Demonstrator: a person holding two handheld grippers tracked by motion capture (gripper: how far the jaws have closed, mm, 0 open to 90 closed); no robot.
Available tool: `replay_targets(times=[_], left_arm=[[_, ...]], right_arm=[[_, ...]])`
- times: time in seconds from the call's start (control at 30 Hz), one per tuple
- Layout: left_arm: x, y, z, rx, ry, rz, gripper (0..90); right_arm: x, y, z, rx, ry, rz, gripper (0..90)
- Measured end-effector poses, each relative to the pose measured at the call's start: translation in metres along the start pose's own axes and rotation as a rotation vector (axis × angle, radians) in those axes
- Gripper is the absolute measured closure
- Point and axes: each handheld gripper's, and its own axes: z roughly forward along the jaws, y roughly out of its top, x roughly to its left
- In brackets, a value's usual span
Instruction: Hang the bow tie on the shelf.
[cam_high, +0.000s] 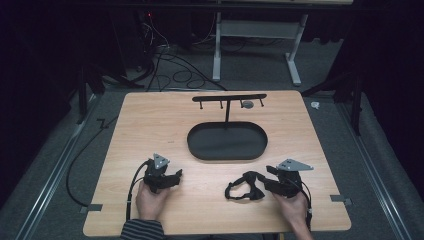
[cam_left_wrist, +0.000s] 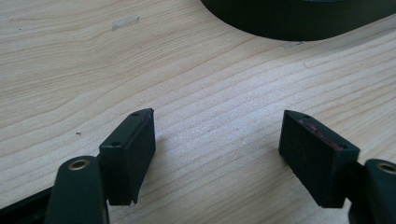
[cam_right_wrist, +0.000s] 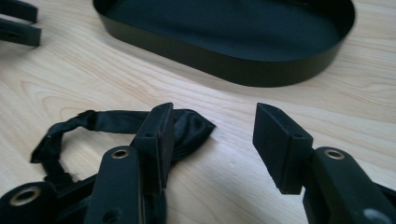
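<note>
A black bow tie (cam_high: 244, 190) with its neck strap lies on the wooden table (cam_high: 150, 125), near the front right. My right gripper (cam_high: 268, 179) is open just to its right. In the right gripper view the satin bow (cam_right_wrist: 190, 128) lies beside and partly behind the left jaw, and the gap of the right gripper (cam_right_wrist: 213, 112) holds only bare wood. My left gripper (cam_high: 176, 177) is open over bare wood at the front left, nothing in the left gripper (cam_left_wrist: 217, 121). A black oval tray (cam_high: 227, 158) with a hook stand (cam_high: 229, 97) sits mid-table.
The tray wall (cam_right_wrist: 224, 60) is close beyond the right gripper's jaws, and the tray edge (cam_left_wrist: 289, 23) is beyond the left gripper's. A small grey round item (cam_high: 247, 104) hangs on the stand's bar. The left gripper (cam_right_wrist: 18, 21) appears far off in the right gripper view.
</note>
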Motion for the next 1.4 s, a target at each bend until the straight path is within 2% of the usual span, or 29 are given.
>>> replay_targets(times=[0.43, 0.7, 1.4], left_arm=[[0.0, 0.0, 0.0, 0.0, 0.001, 0.001, 27.6], [0.0, 0.0, 0.0, 0.001, 0.001, 0.001, 27.6], [0.0, 0.0, 0.0, 0.0, 0.0, 0.0, 27.6]], right_arm=[[0.021, 0.009, 0.008, 0.0, 0.079, -0.061, 50.9], [0.034, 0.013, 0.019, 0.028, 0.129, -0.089, 50.9], [0.057, 0.017, 0.042, 0.084, 0.212, -0.157, 54.9]])
